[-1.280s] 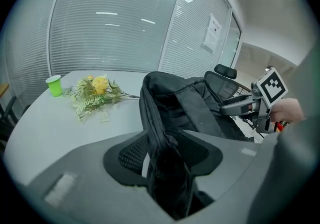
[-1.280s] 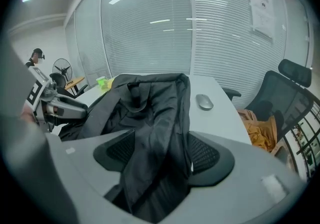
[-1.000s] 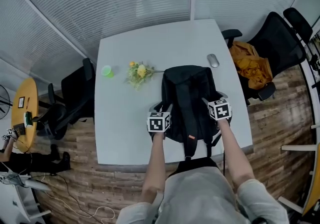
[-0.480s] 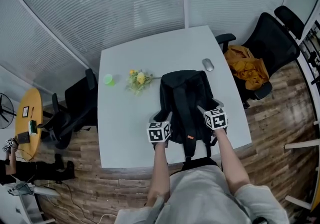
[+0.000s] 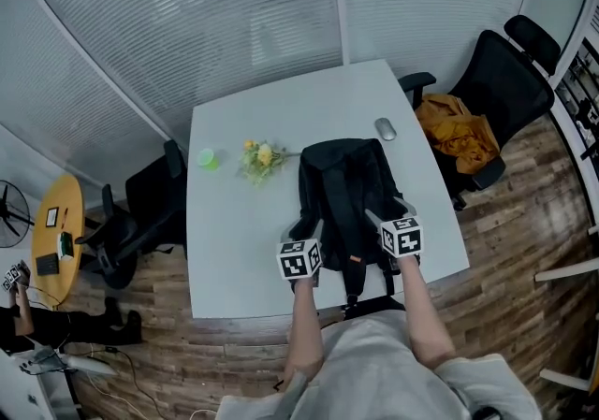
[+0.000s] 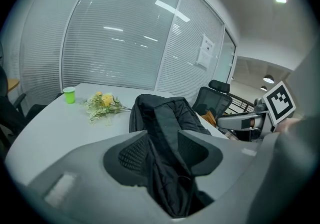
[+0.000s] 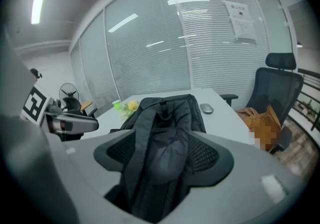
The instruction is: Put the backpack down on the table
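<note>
The black backpack [image 5: 344,192] is lying on the white table [image 5: 239,254], on the right half and pretty close to the near edge. Its lower end sits right about at that edge and a strap dangles over it toward the person. Both claws are clamped on it: the left gripper [image 5: 310,233] has a fold of black strap pinched between its jaws, and the right gripper [image 5: 381,222] has a bunch of black fabric squeezed in its jaws on the other side.

Room-wise, there's a strip of bare tabletop between the pack and the table's right edge. The whole left half in front of the left gripper is open. Farther back, a silver mouse [image 5: 385,129] sits just past the pack's top right corner. A little bunch of yellow flowers [image 5: 259,158] lies just off its top left, with a green cup [image 5: 207,159] beside that, near the left edge.

Off the table, an office chair with orange cloth [image 5: 457,133] sits at the right corner, and black chairs [image 5: 150,208] crowd the left side.
</note>
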